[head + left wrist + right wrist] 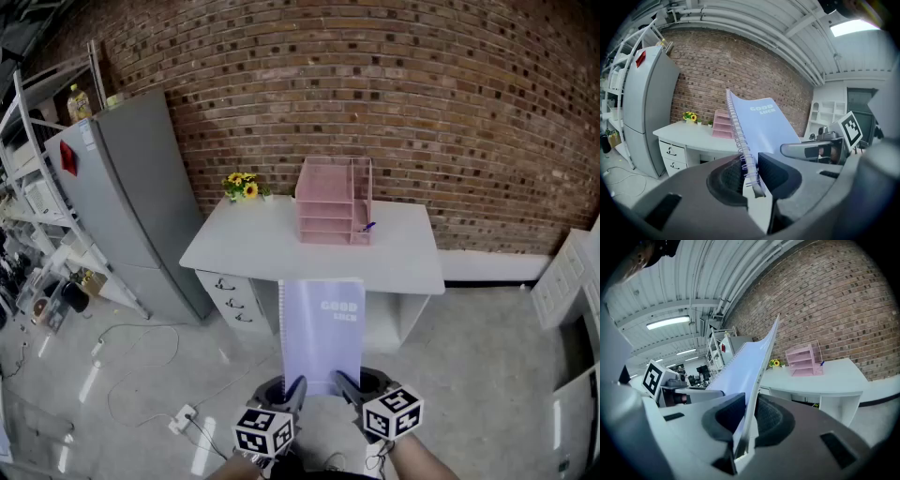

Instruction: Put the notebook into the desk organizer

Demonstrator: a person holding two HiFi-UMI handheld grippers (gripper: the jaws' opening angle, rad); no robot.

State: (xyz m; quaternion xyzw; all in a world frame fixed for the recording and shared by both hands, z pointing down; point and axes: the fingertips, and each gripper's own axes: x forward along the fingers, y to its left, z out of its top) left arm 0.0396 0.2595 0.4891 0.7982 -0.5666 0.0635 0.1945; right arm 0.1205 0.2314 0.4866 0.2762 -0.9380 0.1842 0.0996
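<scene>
In the head view, the left gripper (pixel 293 390) and the right gripper (pixel 346 382) are held low and side by side, pointed forward at the desk (pixel 251 249), with bare forearms just seen at the bottom edge. The near edge of the notebook (pixel 322 330) is pinched by both, and it is held out in the air, cover up, in front of the desk. The pink organizer (pixel 334 200) is seen at the back of the desk by the brick wall (pixel 422 103), well apart from the notebook.

In the left gripper view, the jaws are seen pressed on the notebook's spiral edge, and the notebook is tilted upward.

In the right gripper view, the jaws are seen clamped on the notebook's opposite edge.
</scene>
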